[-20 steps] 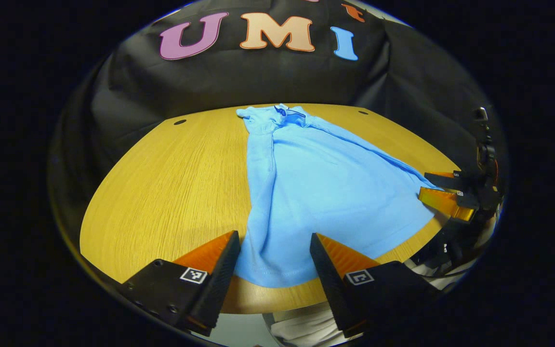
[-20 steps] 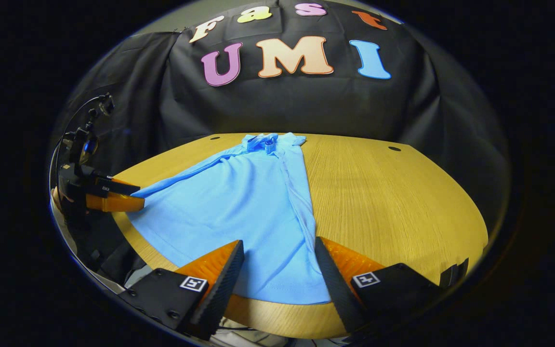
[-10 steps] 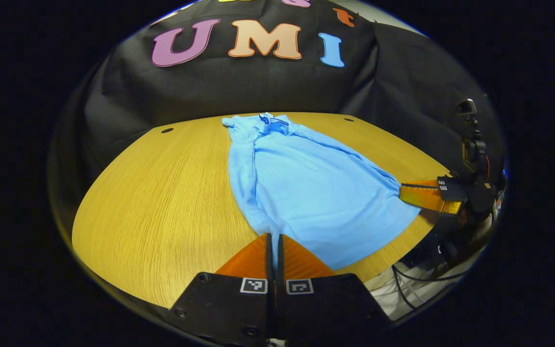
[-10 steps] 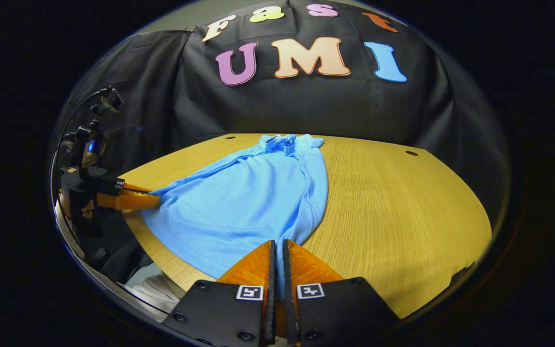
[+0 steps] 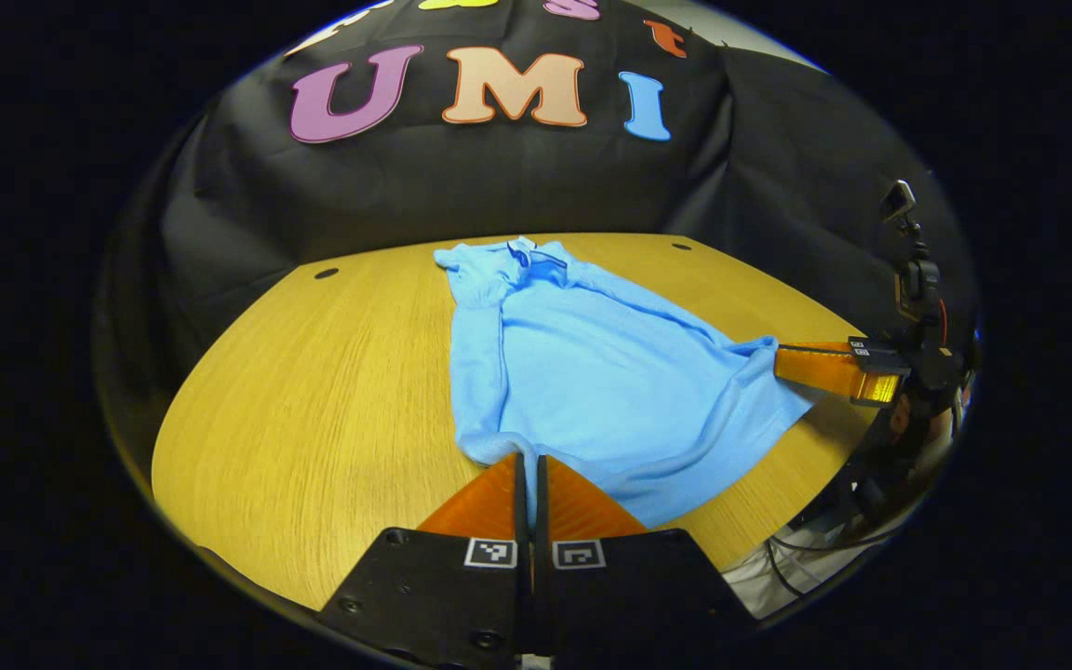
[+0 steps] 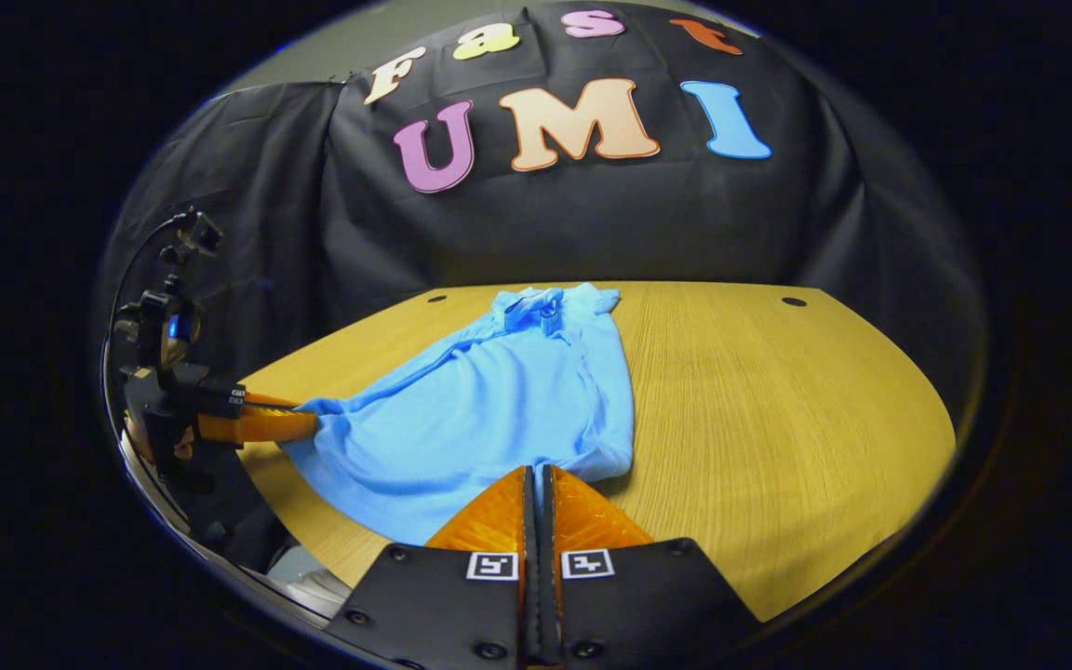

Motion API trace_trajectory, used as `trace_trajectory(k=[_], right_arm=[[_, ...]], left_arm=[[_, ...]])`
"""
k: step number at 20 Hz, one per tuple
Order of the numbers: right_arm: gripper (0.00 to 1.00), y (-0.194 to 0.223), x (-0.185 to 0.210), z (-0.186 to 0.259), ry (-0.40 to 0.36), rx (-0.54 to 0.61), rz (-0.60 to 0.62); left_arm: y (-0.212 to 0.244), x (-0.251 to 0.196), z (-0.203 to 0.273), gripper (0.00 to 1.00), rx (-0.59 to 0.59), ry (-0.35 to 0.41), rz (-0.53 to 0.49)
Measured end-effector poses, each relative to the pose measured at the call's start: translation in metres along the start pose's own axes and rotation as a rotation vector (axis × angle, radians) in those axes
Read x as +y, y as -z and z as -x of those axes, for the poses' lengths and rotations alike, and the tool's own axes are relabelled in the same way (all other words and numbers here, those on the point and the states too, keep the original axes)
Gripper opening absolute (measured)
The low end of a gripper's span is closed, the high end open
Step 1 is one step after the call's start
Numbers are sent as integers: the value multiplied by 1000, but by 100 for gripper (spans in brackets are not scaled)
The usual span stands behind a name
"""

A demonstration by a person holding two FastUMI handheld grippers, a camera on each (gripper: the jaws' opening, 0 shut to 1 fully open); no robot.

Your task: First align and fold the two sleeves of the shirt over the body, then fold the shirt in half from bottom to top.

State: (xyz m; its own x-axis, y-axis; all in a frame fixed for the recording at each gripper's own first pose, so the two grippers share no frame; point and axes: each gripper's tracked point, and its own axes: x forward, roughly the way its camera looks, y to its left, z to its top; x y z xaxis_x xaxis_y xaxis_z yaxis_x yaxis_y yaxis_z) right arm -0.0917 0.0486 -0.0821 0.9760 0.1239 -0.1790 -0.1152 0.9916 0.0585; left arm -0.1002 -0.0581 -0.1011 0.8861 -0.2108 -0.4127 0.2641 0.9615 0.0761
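With my left claw [image 5: 529, 465] and right claw [image 6: 541, 479] each pinched tight on a hem corner of the blue polo shirt [image 5: 592, 372] on the tabletop [image 5: 331, 391], I'd lift both evenly toward the collar.

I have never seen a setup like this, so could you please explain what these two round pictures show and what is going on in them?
There is no robot here. A person holds a two-finger hand-held gripper in each hand, and a wide-angle camera rides on each, looking forward along its fingers.

In the left gripper view, the left hand-held gripper shows at the bottom, and the other one appears at the right edge. In the right gripper view, the right hand-held gripper shows at the bottom, with the left one at the left edge.

A blue shirt lies on a round wooden table, collar at the far side, sleeves already folded in. Each gripper is shut on a corner of the shirt's near hem. The hem looks bunched and raised, apparently to fold the shirt up toward the collar.
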Motion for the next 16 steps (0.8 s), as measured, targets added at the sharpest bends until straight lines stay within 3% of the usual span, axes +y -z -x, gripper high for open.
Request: trace_trajectory(k=[3,16], right_arm=[[2,-25,-3,-19,11,-2,43],[2,-132,-36,-123,46,-26,149]], left_arm=[[-29,3,-12,0,-39,27,30],[-159,67,-82,0,-180,-35,50]])
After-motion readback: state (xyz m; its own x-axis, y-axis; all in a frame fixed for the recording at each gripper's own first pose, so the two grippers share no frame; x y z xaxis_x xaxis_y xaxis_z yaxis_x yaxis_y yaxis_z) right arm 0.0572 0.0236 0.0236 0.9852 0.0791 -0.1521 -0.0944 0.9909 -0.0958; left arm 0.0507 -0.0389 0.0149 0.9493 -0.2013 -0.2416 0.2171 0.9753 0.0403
